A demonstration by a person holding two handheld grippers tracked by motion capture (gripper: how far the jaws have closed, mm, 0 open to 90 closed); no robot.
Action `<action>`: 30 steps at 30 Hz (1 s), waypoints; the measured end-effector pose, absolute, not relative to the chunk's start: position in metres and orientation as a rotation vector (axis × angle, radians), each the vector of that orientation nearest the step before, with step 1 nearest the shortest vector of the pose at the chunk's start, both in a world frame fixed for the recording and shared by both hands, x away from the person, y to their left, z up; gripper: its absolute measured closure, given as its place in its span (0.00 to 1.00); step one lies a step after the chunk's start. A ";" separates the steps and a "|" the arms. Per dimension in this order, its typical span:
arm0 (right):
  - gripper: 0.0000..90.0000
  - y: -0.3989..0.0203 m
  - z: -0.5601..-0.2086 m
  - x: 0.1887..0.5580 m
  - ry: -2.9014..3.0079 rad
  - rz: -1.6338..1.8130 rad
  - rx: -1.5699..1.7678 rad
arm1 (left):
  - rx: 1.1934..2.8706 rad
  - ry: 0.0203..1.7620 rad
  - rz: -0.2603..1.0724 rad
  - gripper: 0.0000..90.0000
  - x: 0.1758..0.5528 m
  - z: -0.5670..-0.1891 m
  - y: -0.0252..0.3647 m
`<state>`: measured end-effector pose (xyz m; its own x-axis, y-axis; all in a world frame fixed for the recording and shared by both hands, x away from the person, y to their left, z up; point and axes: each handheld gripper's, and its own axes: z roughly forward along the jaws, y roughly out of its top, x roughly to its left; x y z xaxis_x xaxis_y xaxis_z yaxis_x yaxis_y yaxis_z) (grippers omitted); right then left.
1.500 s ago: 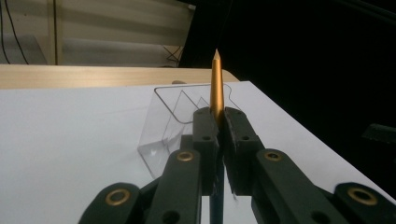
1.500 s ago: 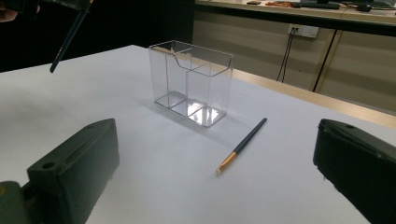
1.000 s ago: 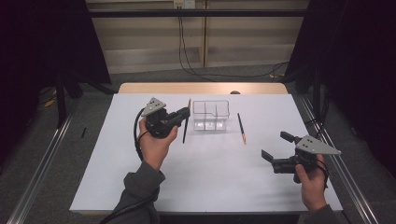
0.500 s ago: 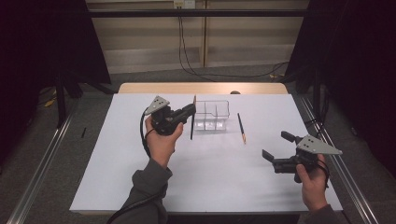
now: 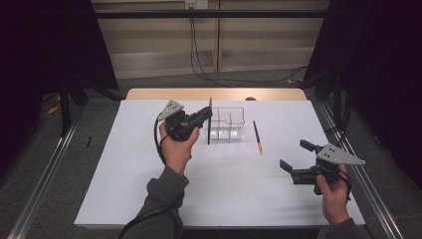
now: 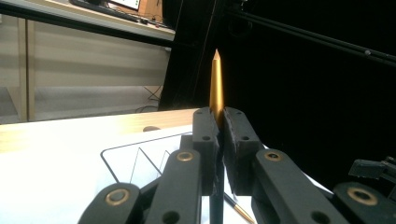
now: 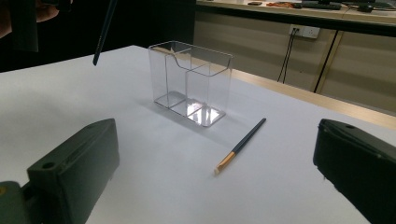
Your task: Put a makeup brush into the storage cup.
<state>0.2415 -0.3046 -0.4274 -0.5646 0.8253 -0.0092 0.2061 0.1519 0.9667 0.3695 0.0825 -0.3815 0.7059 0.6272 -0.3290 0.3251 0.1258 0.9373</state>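
A person's left tool (image 5: 205, 115) pinches a slender brush (image 5: 209, 124) between its pressed-together jaws, holding it upright above the white tabletop (image 5: 119, 169), just left of a clear plastic organizer (image 5: 228, 122) that stands toward the far edge, near its middle. In the left gripper view, the brush's gold pointed end (image 6: 215, 79) rises straight out from between the two black jaws, while its dark shaft runs down below them. In the high view the brush hangs beside the organizer's left wall, close to it; whether the two touch cannot be told. The organizer's compartments are divided by clear walls. A second brush (image 5: 257, 136) lies flat on the tabletop just right of the organizer, its pale bristles pointing toward the near edge. The right tool (image 5: 293, 160) hovers near the tabletop's right edge, well apart from both brushes, its jaws spread wide with nothing between them, as the right gripper view confirms.
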 end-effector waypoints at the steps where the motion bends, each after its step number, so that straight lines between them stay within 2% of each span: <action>1: 0.00 -0.305 -0.427 0.242 1.875 1.438 0.981 | 1.495 0.821 0.267 0.93 0.370 -0.382 0.083; 17: 0.00 -0.306 -0.427 0.242 1.872 1.446 0.979 | 1.435 0.828 0.239 0.93 0.380 -0.383 0.069; 18: 0.00 -0.306 -0.427 0.242 1.872 1.445 0.974 | 1.389 0.850 0.230 0.93 0.380 -0.382 0.064; 20: 0.00 -0.306 -0.427 0.243 1.874 1.448 0.973 | 1.440 0.815 0.243 0.93 0.381 -0.382 0.065; 30: 0.00 -0.306 -0.428 0.243 1.876 1.443 0.970 | 1.427 0.796 0.250 0.93 0.386 -0.379 0.056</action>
<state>0.2427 -0.3058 -0.4278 -0.5705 0.8212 -0.0115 0.1995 0.1521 0.9680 0.3864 0.0564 -0.3791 0.7243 0.6006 -0.3386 0.2990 0.1689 0.9392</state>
